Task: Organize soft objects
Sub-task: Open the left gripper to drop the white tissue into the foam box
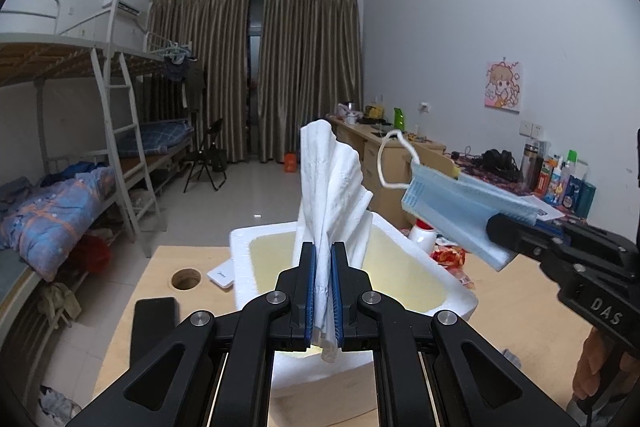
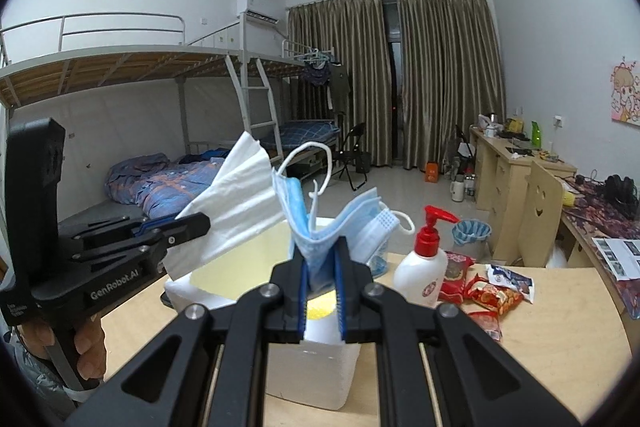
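- Above a pale wooden table [image 1: 152, 267], two black handheld grippers, each carrying a soft item over an open white foam box with a yellowish inside [image 1: 452, 293].
- Left gripper [image 1: 323, 291]: jaws pressed nearly together on a folded white paper tissue [image 1: 328, 179], fanning upward out of the blue pads; lower end poking out beneath the jaws.
- Right gripper [image 2: 323, 291]: jaws likewise nearly closed, clamped on a crumpled pale blue pleated face mask with white ear loops [image 2: 320, 223], bunched and folded between the pads.
- Both items raised, clear of the box rim, not yet inside; tissue over the box's near left part, mask off to its right in the left wrist view.
- Beside the box: a white pump bottle with a red top [image 2: 424, 267], red snack packets [image 2: 488, 295], a black phone [image 1: 154, 319] and a flat white gadget [image 1: 222, 273].
- Likely step in hand: lowering each soft item into the box.
- Doing it well, as a judgement: bring each gripper down over the yellow floor, well inside the rim, before opening, since light paper and cloth drift or cling to the pads.
- Release one side at a time, keeping the grippers apart so the ear loops do not snag the other claw.
- Risk: a loop catching on a pad and lifting the mask back out.
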Tool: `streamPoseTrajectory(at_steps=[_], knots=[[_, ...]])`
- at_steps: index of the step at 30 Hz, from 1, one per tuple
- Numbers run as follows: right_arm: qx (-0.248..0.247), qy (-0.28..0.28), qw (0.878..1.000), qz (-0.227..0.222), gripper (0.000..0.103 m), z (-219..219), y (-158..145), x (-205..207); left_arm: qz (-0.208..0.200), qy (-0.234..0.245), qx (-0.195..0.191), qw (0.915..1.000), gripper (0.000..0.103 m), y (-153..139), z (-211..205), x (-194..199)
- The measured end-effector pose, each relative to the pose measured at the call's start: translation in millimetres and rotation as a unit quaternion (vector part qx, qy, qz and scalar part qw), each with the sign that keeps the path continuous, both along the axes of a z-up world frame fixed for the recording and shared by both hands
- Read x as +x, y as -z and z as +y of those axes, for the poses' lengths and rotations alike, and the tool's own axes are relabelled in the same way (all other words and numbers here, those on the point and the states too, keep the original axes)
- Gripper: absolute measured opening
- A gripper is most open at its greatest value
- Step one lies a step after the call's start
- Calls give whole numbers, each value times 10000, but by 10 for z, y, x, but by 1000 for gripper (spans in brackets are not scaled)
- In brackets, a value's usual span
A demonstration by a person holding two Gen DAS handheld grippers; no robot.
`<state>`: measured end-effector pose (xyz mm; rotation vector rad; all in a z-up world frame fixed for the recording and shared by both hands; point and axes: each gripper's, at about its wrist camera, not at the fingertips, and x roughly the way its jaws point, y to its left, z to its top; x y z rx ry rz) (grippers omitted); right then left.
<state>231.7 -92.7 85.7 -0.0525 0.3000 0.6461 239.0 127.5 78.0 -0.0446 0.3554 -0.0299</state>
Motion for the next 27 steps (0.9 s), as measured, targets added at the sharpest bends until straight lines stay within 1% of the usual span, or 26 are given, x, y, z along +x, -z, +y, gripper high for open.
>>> streamPoseTrajectory(at_steps=[5, 9, 16, 21, 23, 24, 25, 26, 27], knots=[[49, 124, 9999, -92, 14, -96, -66, -59, 81, 132, 12, 9999, 8, 9, -77, 127], [60, 199, 9997, -95, 14, -138, -74, -62, 120, 150, -19, 9998, 8, 41, -92, 203], [43, 237, 9997, -86, 14, -161, -78, -60, 236, 153, 61, 9996, 8, 127, -147, 314], [50, 271, 9996, -100, 14, -179, -81, -69, 244, 275, -56, 9993, 9, 145, -137, 365], [52, 272, 9996, -108, 14, -163, -87, -85, 272, 269, -66, 9992, 16, 155, -136, 375], [54, 280, 9995, -113, 14, -161, -83, -90, 279, 248, -66, 9993, 30, 158, -130, 380], [57, 279, 9995, -115, 14, -159, -81, -93, 290, 216, -45, 9993, 55, 159, -111, 387], [54, 274, 9995, -121, 14, -152, -85, -97, 314, 158, -16, 9994, 66, 163, -108, 395], [50, 275, 9995, -125, 14, -159, -77, -105, 354, 81, 6, 9993, 82, 170, -98, 407]])
